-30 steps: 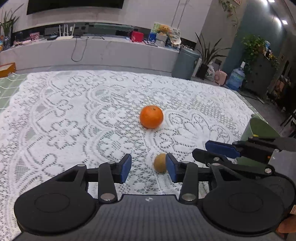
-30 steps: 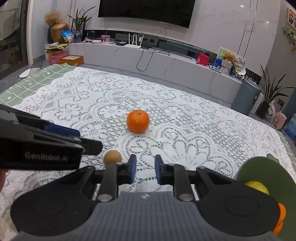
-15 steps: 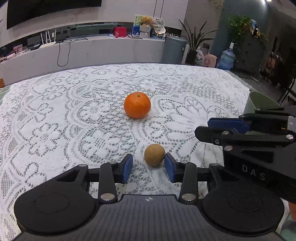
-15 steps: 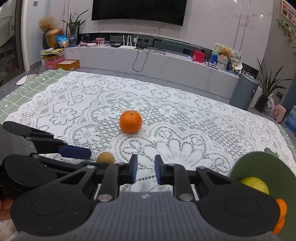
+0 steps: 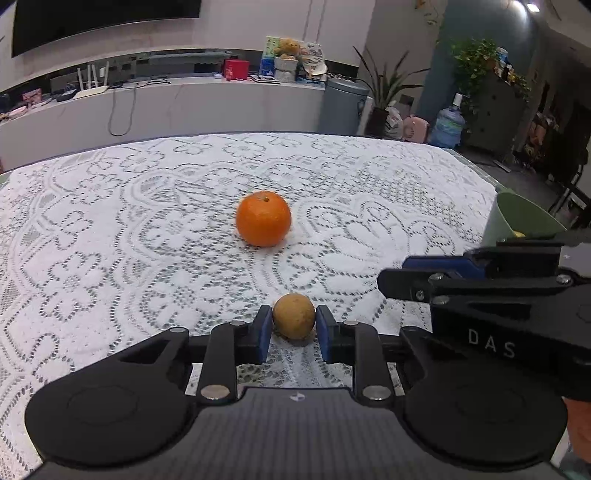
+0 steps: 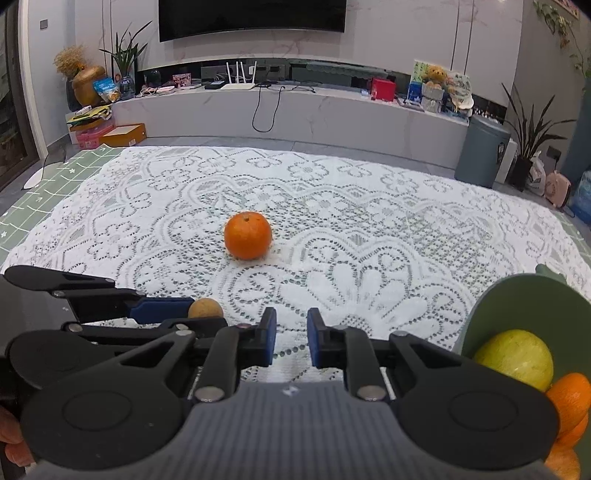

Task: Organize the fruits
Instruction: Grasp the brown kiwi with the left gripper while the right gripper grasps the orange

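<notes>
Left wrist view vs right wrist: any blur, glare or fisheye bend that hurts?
Left wrist view: small brown round fruit between the left gripper pads is sharp; the room bends at the edges. Right wrist view: evenly lit, orange mandarin crisp with a soft shadow; green bowl is stretched at the edge.

White lace tablecloth (image 6: pixel 369 258) covers the surface. Behind: TV (image 6: pixel 251 14), router (image 6: pixel 240 85), grey bin (image 6: pixel 482 151), potted plant (image 6: pixel 532 147), water jug (image 5: pixel 447 125).
</notes>
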Demonstrator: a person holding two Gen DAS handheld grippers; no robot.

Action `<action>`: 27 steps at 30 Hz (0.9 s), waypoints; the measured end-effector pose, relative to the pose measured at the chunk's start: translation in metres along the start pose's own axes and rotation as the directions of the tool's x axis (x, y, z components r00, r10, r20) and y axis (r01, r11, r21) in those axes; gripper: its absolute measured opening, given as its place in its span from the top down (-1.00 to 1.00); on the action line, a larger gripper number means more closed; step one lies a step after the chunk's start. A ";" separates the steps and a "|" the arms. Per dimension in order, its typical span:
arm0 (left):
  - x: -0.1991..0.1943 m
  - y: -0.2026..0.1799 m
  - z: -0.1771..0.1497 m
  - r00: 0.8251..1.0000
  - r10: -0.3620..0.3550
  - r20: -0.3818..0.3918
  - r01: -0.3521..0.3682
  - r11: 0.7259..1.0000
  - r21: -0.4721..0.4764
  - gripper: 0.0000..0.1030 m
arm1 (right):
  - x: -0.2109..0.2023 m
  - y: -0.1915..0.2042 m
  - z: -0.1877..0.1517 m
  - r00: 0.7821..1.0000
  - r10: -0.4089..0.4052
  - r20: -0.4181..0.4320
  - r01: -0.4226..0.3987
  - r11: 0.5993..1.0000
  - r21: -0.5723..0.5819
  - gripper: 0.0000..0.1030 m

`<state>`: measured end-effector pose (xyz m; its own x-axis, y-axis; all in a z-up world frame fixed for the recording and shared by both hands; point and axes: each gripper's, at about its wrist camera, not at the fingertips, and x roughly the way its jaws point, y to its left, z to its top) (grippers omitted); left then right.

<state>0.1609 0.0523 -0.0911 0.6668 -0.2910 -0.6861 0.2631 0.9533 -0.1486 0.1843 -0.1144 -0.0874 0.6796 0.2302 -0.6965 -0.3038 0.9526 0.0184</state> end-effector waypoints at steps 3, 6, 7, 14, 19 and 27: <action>-0.007 0.005 0.006 0.999 0.032 0.017 -0.031 0.999 -0.028 0.46 | 0.001 0.001 0.002 1.000 0.017 -0.002 -0.017 1.000 0.000 0.70; -0.015 0.015 0.012 0.997 0.073 0.029 -0.071 0.995 -0.075 0.46 | 0.002 0.007 0.005 0.999 0.030 0.018 -0.030 0.999 -0.029 0.69; -0.016 0.019 0.014 0.996 0.089 0.028 -0.086 0.992 -0.091 0.46 | 0.003 0.009 0.006 0.999 0.034 0.024 -0.033 0.999 -0.038 0.68; -0.023 0.045 0.022 0.981 0.192 0.018 -0.186 0.966 -0.179 0.46 | 0.019 0.026 0.023 0.997 0.059 0.056 -0.055 0.997 -0.056 0.51; -0.027 0.061 0.023 0.971 0.236 0.021 -0.227 0.950 -0.215 0.46 | 0.038 0.042 0.037 0.994 0.065 0.090 -0.059 0.996 -0.073 0.26; -0.024 0.071 0.021 0.962 0.272 0.012 -0.263 0.938 -0.227 0.46 | 0.064 0.059 0.047 0.992 0.061 0.114 -0.047 0.992 -0.120 0.15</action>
<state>0.1786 0.1251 -0.0704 0.7216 -0.0212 -0.6920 -0.0866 0.9889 -0.1205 0.2412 -0.0340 -0.0970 0.7314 0.3088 -0.6080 -0.4134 0.9099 -0.0351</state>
